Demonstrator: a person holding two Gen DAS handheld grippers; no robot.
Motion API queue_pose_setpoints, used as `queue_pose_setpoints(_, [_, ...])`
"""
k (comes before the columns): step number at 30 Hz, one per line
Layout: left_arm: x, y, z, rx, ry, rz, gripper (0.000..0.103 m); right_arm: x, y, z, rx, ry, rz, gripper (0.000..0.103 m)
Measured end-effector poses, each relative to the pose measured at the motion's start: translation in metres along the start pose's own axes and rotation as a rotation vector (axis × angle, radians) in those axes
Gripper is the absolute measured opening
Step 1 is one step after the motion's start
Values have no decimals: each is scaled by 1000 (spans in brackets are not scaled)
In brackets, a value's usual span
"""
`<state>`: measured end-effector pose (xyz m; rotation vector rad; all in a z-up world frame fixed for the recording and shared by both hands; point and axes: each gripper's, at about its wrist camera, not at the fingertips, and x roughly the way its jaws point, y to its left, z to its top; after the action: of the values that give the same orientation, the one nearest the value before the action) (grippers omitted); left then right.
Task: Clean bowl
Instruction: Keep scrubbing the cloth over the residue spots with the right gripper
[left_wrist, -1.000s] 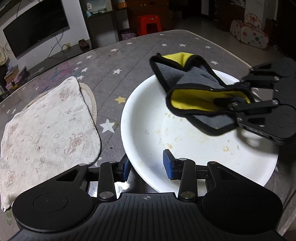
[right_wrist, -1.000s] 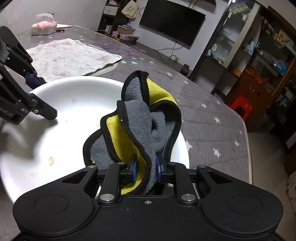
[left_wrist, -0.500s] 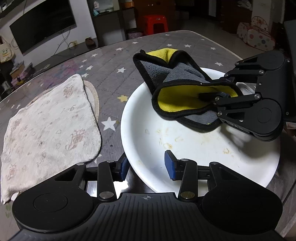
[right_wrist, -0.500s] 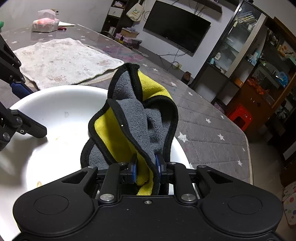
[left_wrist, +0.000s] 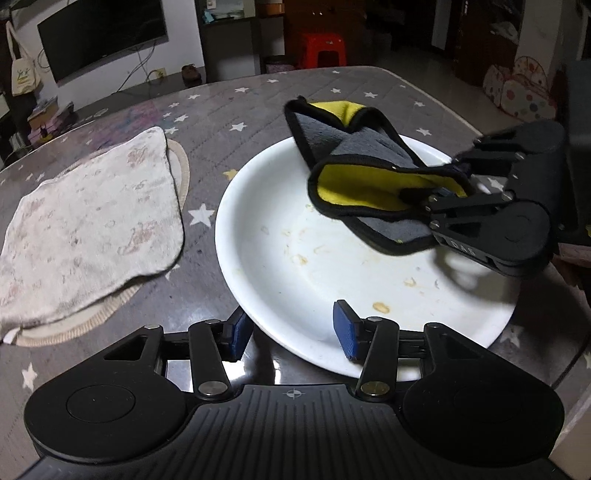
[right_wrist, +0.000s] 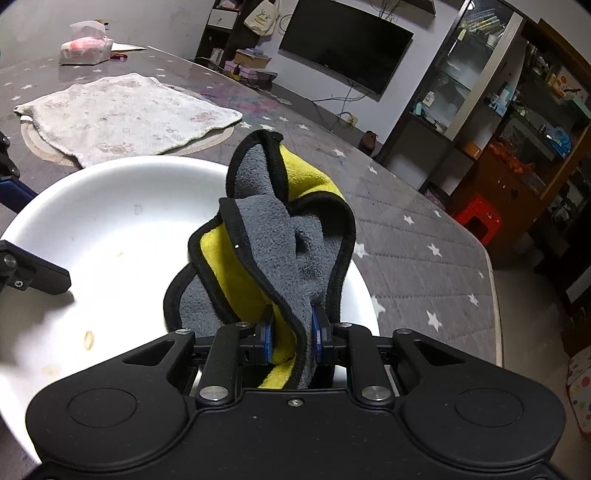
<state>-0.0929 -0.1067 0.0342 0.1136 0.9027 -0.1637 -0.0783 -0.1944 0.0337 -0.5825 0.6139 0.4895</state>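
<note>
A dim living room is seen, with a dark TV (right_wrist: 345, 50) on the wall, shelves, and a red stool (left_wrist: 324, 49) on the floor. A bag (left_wrist: 23, 72) with a green print is hung on the wall; its words cannot be read. The things are carried by a grey table (left_wrist: 122, 114) with white stars on it.

A white bowl (left_wrist: 280, 266) is set on the table, right in front of the left claw (left_wrist: 292, 334). It is wide and flat, and small brown and yellow food marks are seen inside it. The near rim of the bowl is found between the two blue pads (left_wrist: 343, 328) of the left claw. The pads are not pressed on the rim. The jaws have just been opening, and a middling gap is left between them.

A cloth (right_wrist: 273, 254), grey on one side and yellow on the other with a black edge, is held tight by the right claw (right_wrist: 291, 338). The cloth is held over the far side of the bowl. Whether it is touching the bowl cannot be told. On the side of the right claw, the letters "DAS" (left_wrist: 461, 248) can be read in the left view.

A pale towel (left_wrist: 85, 229) is laid flat on a woven mat (left_wrist: 92, 321) beside the bowl. A tissue pack (right_wrist: 86, 46) is seen far off on the table.
</note>
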Motion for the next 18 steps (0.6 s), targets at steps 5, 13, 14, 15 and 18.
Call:
queue_pose_setpoints(5, [-1, 3, 0, -15, -5, -7, 43, -12, 2, -8, 22, 20, 14, 20])
queue_pose_setpoints(13, [0, 11, 6, 13, 0, -37, 37, -30, 5, -17, 57, 45, 60, 20])
queue_pose_setpoints(14, [1, 10, 7, 23, 0, -35, 37, -30, 5, -17, 59, 44, 56, 21])
queue_pose_setpoints(15, [2, 10, 8, 33, -1, -31, 37, -29, 4, -17, 66, 43, 52, 21])
queue_pose_setpoints(18, [7, 10, 13, 69, -7, -29, 37, -26, 2, -18, 84, 37, 34, 21])
